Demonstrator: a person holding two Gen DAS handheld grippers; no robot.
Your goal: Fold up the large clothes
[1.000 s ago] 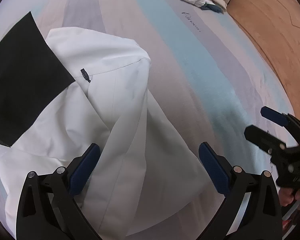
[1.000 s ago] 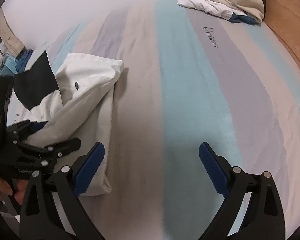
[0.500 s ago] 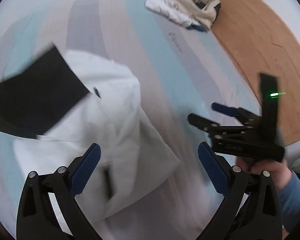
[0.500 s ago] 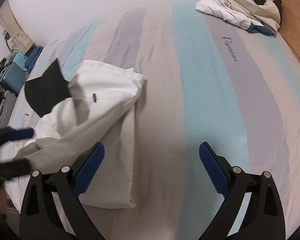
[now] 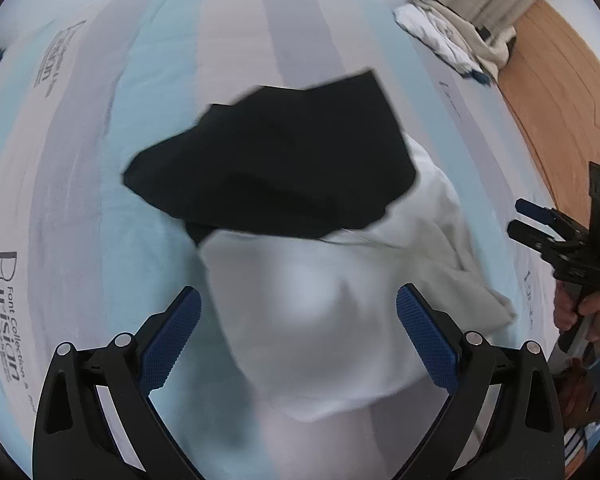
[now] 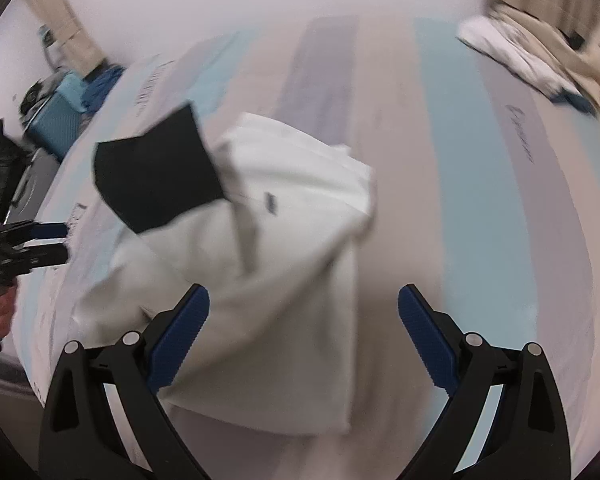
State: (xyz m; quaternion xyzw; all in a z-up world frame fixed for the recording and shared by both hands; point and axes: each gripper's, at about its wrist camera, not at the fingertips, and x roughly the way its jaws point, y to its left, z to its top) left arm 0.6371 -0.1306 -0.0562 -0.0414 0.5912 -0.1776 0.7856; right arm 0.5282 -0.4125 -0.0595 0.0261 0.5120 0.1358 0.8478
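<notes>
My left jaws point(image 5: 298, 330) stand spread wide with nothing between the blue pads, hanging above the near end of the white garment point(image 5: 340, 320), which lies bunched on the striped bed sheet point(image 5: 100, 160). My right jaws point(image 6: 303, 330) are released just as wide, also empty, over the garment's near right edge. In the left wrist view the white cloth is blurred and runs from between my pads toward the far side, where a black panel point(image 5: 276, 160) of the same garment lies folded across it. In the right wrist view the black panel point(image 6: 156, 172) sits at the far left of the white body point(image 6: 284, 280), and a small dark tag point(image 6: 271, 202) shows on the white cloth near its middle. The right gripper point(image 5: 556, 240) appears at the right edge of the left view, held in a hand point(image 5: 584, 316) and clear of the garment; the left gripper point(image 6: 28, 248) shows at the left edge of the right view. A heap of other clothes point(image 6: 536, 60) lies at the far right of the bed, well apart from the garment. A blue case point(image 6: 58, 120) stands beyond the bed's far left side, and a wooden floor point(image 5: 560, 92) lies to the right of the bed
</notes>
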